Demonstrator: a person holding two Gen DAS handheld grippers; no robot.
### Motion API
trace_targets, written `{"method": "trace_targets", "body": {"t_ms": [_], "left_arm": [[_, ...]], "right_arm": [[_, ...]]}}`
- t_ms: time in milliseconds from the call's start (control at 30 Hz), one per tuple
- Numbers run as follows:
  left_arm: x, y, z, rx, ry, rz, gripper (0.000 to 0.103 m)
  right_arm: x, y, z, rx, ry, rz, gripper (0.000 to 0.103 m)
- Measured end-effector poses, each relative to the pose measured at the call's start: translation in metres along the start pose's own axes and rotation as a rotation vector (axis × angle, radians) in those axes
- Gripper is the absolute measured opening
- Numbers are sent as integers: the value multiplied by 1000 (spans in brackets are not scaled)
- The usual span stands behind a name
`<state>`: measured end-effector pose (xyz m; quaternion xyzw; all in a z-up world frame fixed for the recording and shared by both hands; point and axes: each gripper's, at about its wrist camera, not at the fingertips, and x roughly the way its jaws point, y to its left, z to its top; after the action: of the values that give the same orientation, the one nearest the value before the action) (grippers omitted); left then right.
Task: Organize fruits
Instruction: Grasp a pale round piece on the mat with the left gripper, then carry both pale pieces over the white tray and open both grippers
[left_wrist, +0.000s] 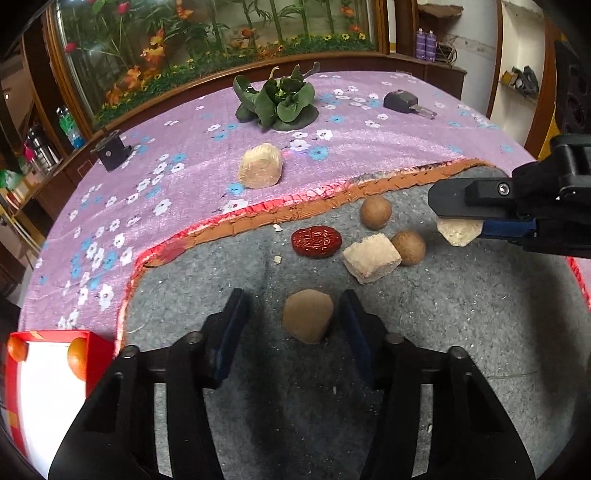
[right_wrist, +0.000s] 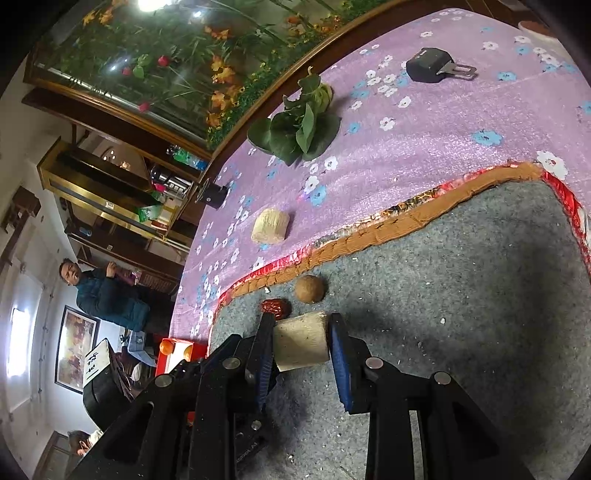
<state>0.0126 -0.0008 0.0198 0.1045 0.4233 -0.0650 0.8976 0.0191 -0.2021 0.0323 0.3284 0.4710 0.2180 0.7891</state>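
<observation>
My right gripper (right_wrist: 301, 343) is clamped on a pale cube (right_wrist: 301, 345) over the grey mat (right_wrist: 461, 295); red date (right_wrist: 276, 308) and brown ball (right_wrist: 310, 289) just ahead.

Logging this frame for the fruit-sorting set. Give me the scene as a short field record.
surface: grey felt mat on a purple floral tablecloth
left gripper: open, straddling a brown chunk
right gripper: shut on a pale cube
loose on mat: red date, two brown balls, pale block
off mat: pale block, leafy greens
box: red box holding oranges
</observation>
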Motion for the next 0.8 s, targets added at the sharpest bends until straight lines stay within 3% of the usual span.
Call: {"method": "trace_targets", "body": {"t_ms": [67,267,567,700,800], "left_arm": [[-1,-3,0,12,-2,-9,25],[-9,-5,-1,-31,5,16,25],[-122,56,-42,-194,-158,141,26],[-169,104,-81,-277,-203,250,26],[-188,139,-111,-340,-197,328,26]], "right_arm": [[-1,0,0,-2,-4,-2,28],[-7,5,-3,-23,-32,6,28],[-11,38,-16,-181,-129,34,28],[13,73,-42,-217,-25,79,28],[36,123,-76,-327,46,99,28]]}}
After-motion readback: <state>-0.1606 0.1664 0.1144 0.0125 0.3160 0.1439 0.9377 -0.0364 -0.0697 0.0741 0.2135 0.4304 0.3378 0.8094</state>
